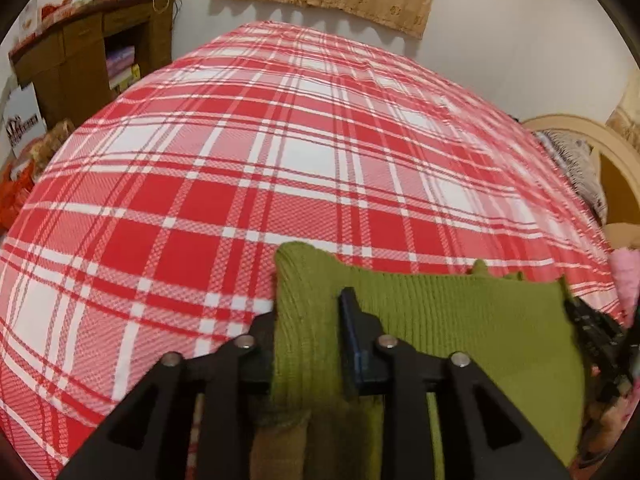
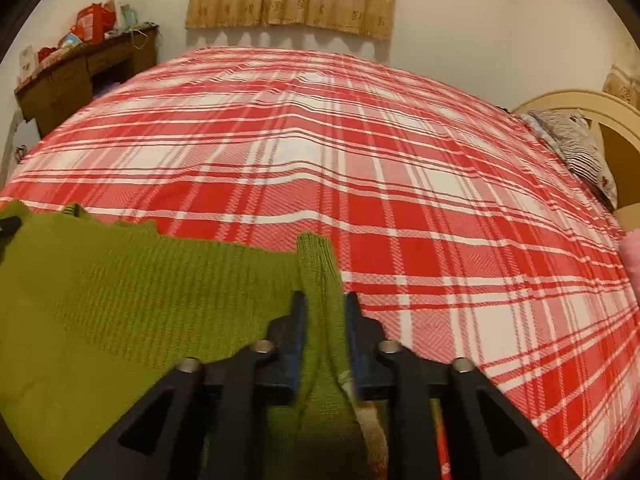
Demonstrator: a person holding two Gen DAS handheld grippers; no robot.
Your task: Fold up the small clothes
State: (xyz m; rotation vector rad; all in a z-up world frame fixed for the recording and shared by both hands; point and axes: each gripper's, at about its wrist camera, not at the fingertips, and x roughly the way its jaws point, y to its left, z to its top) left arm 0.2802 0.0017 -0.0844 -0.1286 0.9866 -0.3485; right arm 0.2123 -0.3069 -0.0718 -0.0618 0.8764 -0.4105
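An olive-green knitted garment (image 1: 460, 320) is held stretched between my two grippers above the near edge of the bed. My left gripper (image 1: 308, 312) is shut on its left corner, with a bunch of knit sticking up between the fingers. My right gripper (image 2: 324, 308) is shut on its right corner (image 2: 316, 264), and the garment (image 2: 120, 300) spreads out to the left of it. The right gripper also shows at the right edge of the left wrist view (image 1: 596, 332). The garment's lower part hangs below both views and is hidden.
The bed carries a red and white plaid sheet (image 1: 280, 152) that fills both views. A brown cabinet (image 1: 80, 56) with boxes stands at the far left. A headboard (image 2: 592, 104) and pillow (image 2: 576, 144) lie at the right. A pink item (image 1: 628, 280) sits at the right edge.
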